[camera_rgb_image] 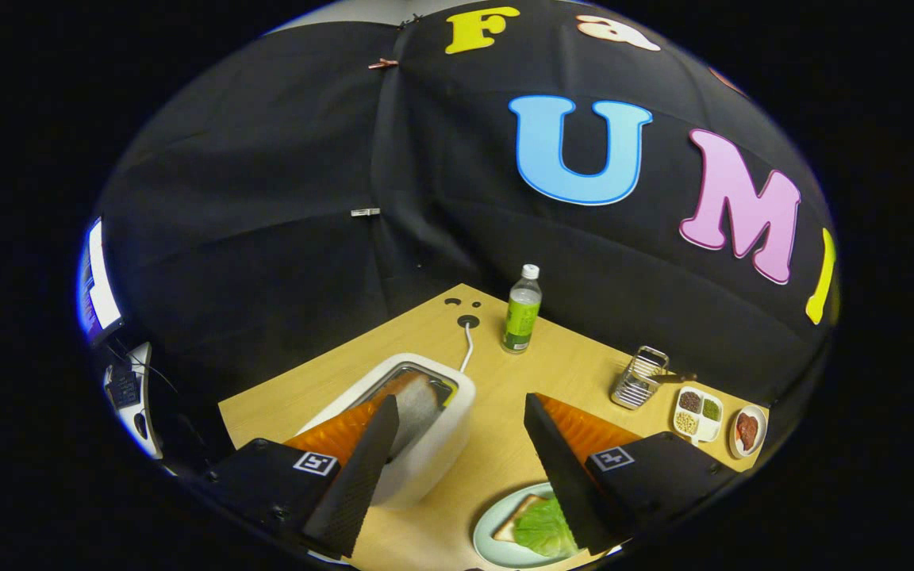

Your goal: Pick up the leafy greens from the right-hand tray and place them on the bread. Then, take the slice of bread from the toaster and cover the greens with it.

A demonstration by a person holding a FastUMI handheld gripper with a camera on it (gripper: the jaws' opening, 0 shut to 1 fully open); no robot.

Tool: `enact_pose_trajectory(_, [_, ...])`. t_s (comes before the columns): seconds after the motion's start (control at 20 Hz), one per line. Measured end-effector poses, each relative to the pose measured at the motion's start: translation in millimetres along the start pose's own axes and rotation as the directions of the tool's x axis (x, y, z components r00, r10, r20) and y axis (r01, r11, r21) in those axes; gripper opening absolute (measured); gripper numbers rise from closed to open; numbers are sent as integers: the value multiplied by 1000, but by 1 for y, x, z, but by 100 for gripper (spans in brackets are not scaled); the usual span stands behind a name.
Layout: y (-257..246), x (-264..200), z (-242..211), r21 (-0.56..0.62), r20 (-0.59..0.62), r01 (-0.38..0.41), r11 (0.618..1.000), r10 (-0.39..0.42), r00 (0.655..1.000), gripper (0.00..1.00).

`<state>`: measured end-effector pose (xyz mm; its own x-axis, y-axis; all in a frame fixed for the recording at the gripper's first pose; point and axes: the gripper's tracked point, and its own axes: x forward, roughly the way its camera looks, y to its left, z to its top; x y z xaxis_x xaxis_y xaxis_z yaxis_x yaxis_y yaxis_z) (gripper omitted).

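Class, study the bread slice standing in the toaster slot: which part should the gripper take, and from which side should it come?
Grip the bread slice's exposed top edge, coming from above: the white toaster hides the rest. Probably turn the open gripper so its fingers close across the slice's flat faces.

The tongs (461, 408) are held above the table (497, 452), tilted a little so that the two fingers point forward and downward. The fingers stand wide apart, and nothing is between them. Each finger is a long black wedge with a rough dark inner face and an orange ribbed outer side. The left finger (362, 476) and the right finger (564, 468) both narrow toward their tips. Behind each finger sits a black block with a small square marker on top.
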<state>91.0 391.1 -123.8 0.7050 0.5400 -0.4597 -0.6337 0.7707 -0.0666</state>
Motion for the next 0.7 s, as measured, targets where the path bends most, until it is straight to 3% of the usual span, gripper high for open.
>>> enact_pose_trajectory(0.25, [44, 36, -15, -37, -50, -42, 998, 40, 998, 99])
enact_pose_trajectory(0.55, [42, 70, -43, -87, -120, 42, 995, -53, 991, 97])
enact_pose_trajectory(0.65, [43, 77, -44, -79, -124, 54, 995, -64, 990, 94])
enact_pose_trajectory(0.7, [42, 78, -44, -78, -125, 57, 995, -67, 990, 86])
